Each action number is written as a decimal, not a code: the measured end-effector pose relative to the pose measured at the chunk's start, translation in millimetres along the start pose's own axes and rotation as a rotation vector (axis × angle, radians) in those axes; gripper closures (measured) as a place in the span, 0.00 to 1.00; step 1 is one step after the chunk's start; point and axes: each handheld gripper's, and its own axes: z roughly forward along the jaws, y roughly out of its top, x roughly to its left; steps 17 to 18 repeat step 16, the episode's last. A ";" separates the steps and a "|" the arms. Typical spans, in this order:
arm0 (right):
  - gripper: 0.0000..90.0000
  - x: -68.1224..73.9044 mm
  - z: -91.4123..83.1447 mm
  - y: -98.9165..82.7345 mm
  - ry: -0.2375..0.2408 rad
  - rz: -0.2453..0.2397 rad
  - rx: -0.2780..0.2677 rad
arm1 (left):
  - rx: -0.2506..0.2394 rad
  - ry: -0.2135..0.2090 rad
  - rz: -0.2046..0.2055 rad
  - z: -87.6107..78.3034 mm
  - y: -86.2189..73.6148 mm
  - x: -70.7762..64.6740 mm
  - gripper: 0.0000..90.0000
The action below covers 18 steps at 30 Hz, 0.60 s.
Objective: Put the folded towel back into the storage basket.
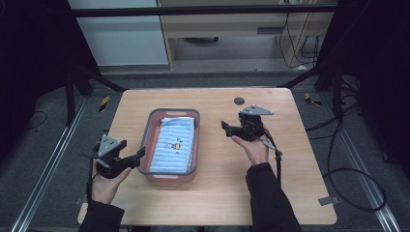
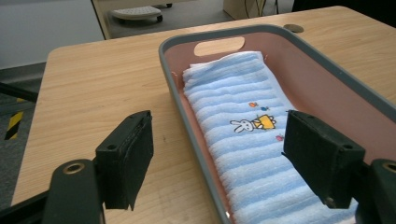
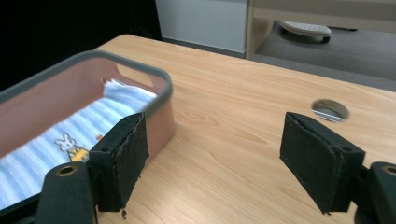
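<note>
Both grippers have jaws wide apart, nothing between them. Left gripper sits just outside the bin's left rim, right gripper off to the bin's right over bare table. Towel, folded, blue-striped with a bunny print, lies flat inside the bin along its length. Looks light, soft, floppy, not slippery or fragile; it'll sag when lifted. Best hold is probably a pinch at each short end or folded edge, one gripper per end.
</note>
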 end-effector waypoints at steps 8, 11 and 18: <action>0.24 -26.3 -29.8 -21.6 -0.032 0.009 0.006 | 0.022 0.038 -0.021 1.8 -7.8 13.8 0.24; 0.24 -30.7 -35.5 -27.0 -0.036 0.014 0.009 | 0.024 0.043 -0.025 2.3 -10.4 17.4 0.24; 0.22 -42.5 -49.8 -45.0 -0.055 0.017 0.030 | 0.038 0.061 -0.033 3.7 -16.8 25.3 0.24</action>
